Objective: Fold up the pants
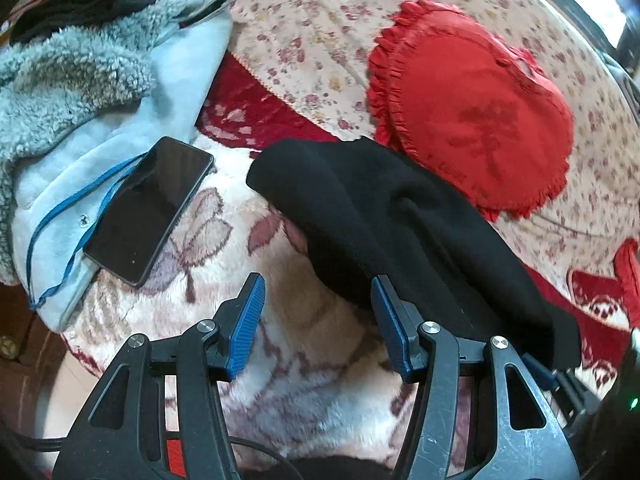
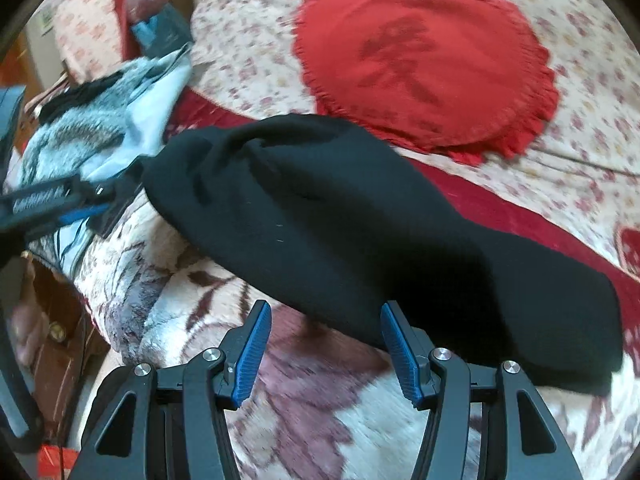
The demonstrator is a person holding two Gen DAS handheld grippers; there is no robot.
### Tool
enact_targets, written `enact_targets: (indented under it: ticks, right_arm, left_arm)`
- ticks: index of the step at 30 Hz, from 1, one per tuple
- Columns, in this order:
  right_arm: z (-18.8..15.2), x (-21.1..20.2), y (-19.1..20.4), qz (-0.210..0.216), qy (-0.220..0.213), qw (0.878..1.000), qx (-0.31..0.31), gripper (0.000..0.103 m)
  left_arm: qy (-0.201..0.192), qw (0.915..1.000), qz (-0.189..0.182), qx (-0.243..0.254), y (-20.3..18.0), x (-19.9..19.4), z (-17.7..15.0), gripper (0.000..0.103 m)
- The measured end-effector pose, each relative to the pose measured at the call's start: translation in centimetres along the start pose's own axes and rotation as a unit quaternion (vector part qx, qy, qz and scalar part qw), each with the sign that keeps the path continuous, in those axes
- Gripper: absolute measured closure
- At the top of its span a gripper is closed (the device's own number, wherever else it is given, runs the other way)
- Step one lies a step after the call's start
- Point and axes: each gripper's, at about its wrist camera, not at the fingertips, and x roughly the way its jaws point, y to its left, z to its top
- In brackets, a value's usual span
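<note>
1. My left gripper (image 1: 318,322) has its jaws spread wide and holds nothing; its right pad (image 1: 390,322) sits at the near edge of the black pants (image 1: 400,216), and whether it touches the cloth I cannot tell.
2. My right gripper (image 2: 326,350) is likewise spread apart and empty; its right pad (image 2: 400,350) sits just at the near hem of the same pants (image 2: 360,232).
3. The pants lie in a long bundle on the plush floral blanket (image 1: 280,320), already doubled over by my judgement; the far end rests against the red frilled cushion (image 1: 476,108).
4. The long axis runs from far-left to near-right in both views; the garment lies ahead of and to the right of both sets of jaws.
5. Which of my hands is nearer I cannot say for sure; the near-right end looks closer to my right.
6. Counted: one pair of pants; two grippers; one red cushion; one dark phone (image 1: 150,208) resting on one pale blue fleece-lined jacket (image 1: 120,120), off to the left and apart from the pants.
</note>
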Motion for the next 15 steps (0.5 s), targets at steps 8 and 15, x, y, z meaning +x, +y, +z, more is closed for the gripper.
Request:
enact_targets:
  ticks: [8, 15]
  right_arm:
    - [1.9, 4.0, 1.8, 0.001, 0.017, 0.999, -0.045, 0.048]
    - [2.4, 5.2, 2.4, 0.005, 0.008, 0.998, -0.065, 0.054]
  left_arm:
    - [0.005, 0.9995, -0.020, -0.022, -0.2, 1.9, 2.9, 0.048]
    - [0.051, 0.9981, 0.000, -0.035, -0.4, 6.4, 3.8, 0.048]
